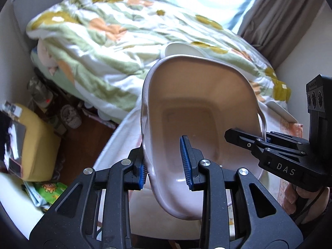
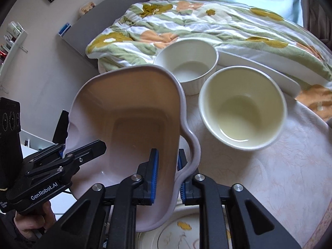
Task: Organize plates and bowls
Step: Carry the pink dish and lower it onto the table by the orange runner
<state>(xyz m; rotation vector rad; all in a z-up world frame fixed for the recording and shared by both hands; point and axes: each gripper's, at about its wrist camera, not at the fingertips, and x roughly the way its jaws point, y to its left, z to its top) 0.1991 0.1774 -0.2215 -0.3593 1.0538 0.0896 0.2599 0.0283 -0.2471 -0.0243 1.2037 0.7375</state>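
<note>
A pale pink square dish with side handles point(image 1: 199, 108) point(image 2: 128, 120) hangs tilted above the round table point(image 2: 280, 176), held from both sides. My left gripper point(image 1: 165, 166) point(image 2: 66, 153) is shut on its left wall, one blue pad outside and one inside. On the opposite wall, beside the looped handle, my right gripper point(image 2: 167, 172) point(image 1: 262, 139) is shut too. A cream bowl point(image 2: 242, 108) and a white ribbed bowl point(image 2: 186, 66) point(image 1: 180, 49) stand on the table beyond. A flower-patterned plate point(image 2: 180, 234) lies below the dish, mostly hidden.
A long white rectangular plate point(image 2: 259, 68) lies behind the bowls at the table's far edge. A bed with a floral blanket point(image 2: 207, 20) point(image 1: 116, 33) adjoins the table. A yellow cushion point(image 1: 35, 141) and clutter sit on the floor at left. A hand point(image 2: 31, 222) grips each handle.
</note>
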